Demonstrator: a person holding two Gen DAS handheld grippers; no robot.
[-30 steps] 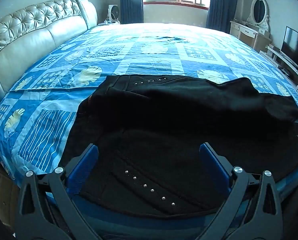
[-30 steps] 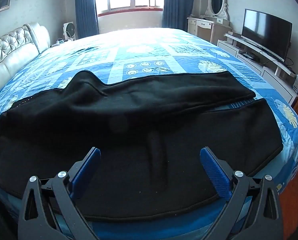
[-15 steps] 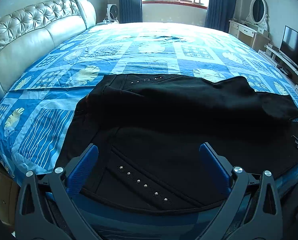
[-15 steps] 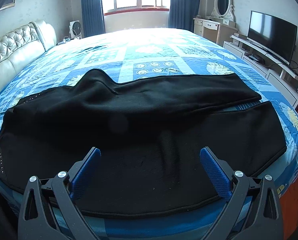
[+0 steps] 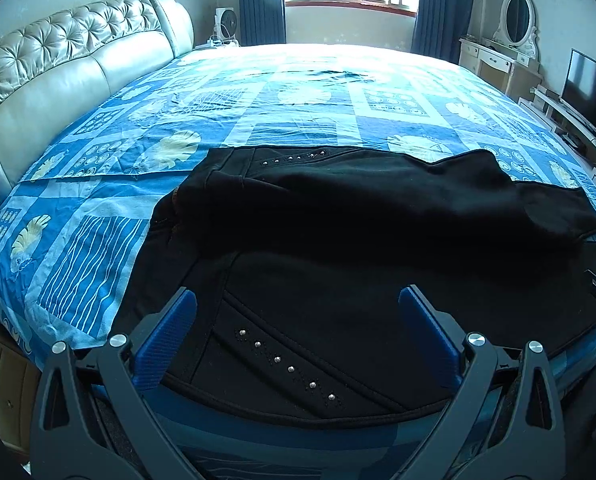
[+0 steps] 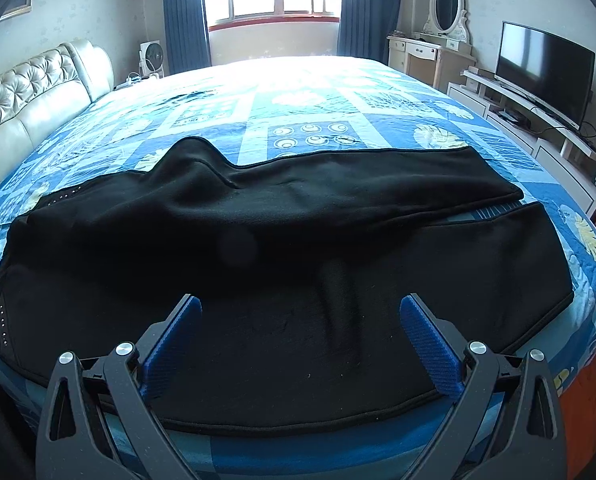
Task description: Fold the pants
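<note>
Presently: both claws spread above unfolded pants

Black pants [image 6: 282, 240] lie spread across the near edge of the bed [image 5: 306, 92], waist with stud rows toward the left, legs running right, the far leg rumpled and partly lapped over the near one.

Risk, as judged: thick dark cloth could bunch or drag if only one layer is pinched, giving a skewed fold; the near hem sits at the mattress edge and might slip off.

Left gripper [image 5: 298, 322]: fingers wide apart, holding nothing, hovering over the waist. Right gripper [image 6: 301, 326]: likewise wide, empty, over the near leg.
</note>
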